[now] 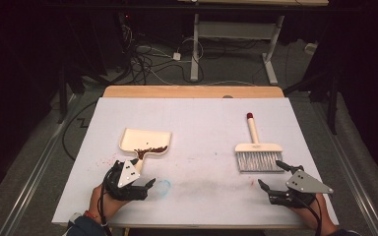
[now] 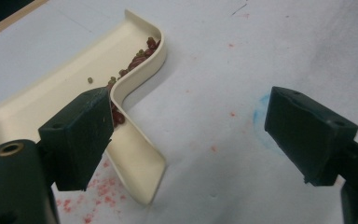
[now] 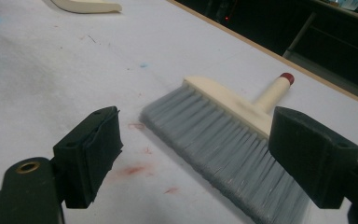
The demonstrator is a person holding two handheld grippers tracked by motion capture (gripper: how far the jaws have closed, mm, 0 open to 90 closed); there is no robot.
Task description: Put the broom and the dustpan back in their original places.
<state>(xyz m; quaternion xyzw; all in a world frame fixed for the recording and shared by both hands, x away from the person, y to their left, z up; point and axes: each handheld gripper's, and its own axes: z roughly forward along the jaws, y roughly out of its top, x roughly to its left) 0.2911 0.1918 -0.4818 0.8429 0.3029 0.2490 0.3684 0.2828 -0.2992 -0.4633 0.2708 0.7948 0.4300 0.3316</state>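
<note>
Beans sit heaped against the back wall of the cream dustpan, which lies toward the left edge of the tabletop, its handle pointing at the near edge. My left gripper hovers just short of that handle with its jaws wide apart and nothing between them; in the left gripper view the handle lies beside the left jaw, not yet between the two. My right gripper is equally spread and empty, near the right corner of the near edge, with the brush lying flat just beyond it, grey bristles toward me and red-tipped handle pointing to the far edge.

I judge the step in hand to be taking hold of the pan. To do it well I want to shift the left gripper sideways until the handle is centred between the jaws, then close low and square on it. The pan must stay level when lifted, since the beans lie loose near the handle's root and a tilt could spill them onto the red-stained paper.
</note>
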